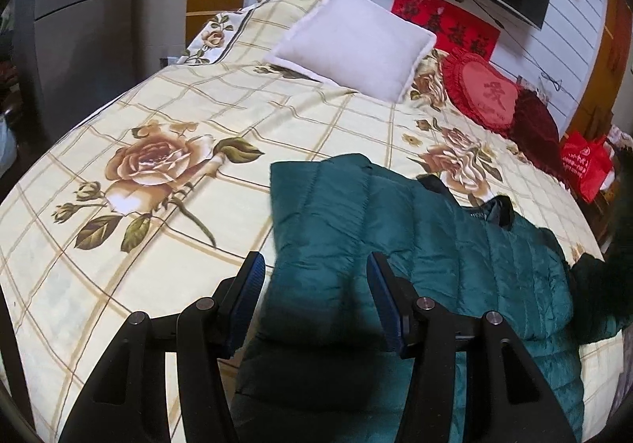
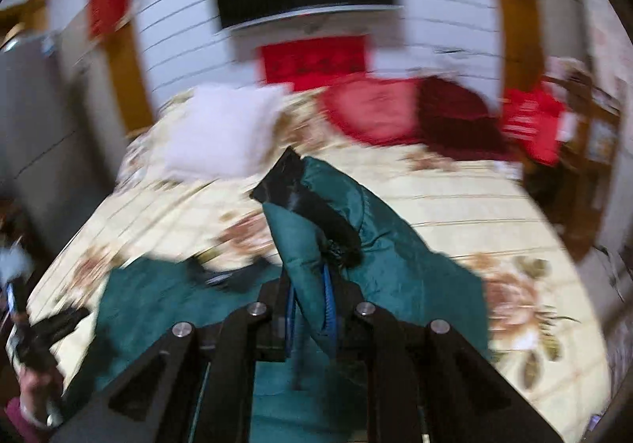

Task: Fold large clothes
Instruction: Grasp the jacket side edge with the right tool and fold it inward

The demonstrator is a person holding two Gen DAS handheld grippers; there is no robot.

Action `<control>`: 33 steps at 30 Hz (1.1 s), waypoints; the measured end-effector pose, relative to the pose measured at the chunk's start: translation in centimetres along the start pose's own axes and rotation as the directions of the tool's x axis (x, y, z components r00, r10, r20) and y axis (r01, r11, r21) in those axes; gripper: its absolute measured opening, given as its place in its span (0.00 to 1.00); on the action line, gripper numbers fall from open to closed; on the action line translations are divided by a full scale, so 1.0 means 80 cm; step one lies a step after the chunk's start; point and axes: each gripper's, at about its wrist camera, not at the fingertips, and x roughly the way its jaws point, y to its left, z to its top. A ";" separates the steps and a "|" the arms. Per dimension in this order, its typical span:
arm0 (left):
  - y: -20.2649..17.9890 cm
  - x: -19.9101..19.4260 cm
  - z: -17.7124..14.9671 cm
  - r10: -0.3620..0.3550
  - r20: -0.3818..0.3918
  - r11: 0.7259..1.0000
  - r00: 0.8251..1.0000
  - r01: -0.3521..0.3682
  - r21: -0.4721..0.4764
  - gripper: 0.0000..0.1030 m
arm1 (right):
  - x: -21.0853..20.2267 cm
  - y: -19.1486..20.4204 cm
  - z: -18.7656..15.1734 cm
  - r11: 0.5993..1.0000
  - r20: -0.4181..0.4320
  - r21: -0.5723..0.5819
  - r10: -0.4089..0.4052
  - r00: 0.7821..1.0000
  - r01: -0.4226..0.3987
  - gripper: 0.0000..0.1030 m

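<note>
Our right gripper has its jaws clamped on a sleeve of the green puffer jacket, lifting it. Our left gripper hangs with jaws wide over the jacket on the floral bed.

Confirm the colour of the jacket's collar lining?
Black, against the teal quilted jacket; the collar shows sharpest in the left wrist view.

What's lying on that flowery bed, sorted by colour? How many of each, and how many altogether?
White: 1, the white pillow
Red: 2, the red heart cushion and the dark red cushion
Green: 1, the green puffer jacket, a part of it clamped in the right gripper
Total: 4 on the bedspread
</note>
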 end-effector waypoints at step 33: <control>-0.075 0.037 -0.025 -0.251 -0.137 0.968 0.958 0.249 -0.029 0.64 | 0.012 0.002 -0.117 0.997 -0.208 0.023 0.082 0.975 -0.079 0.66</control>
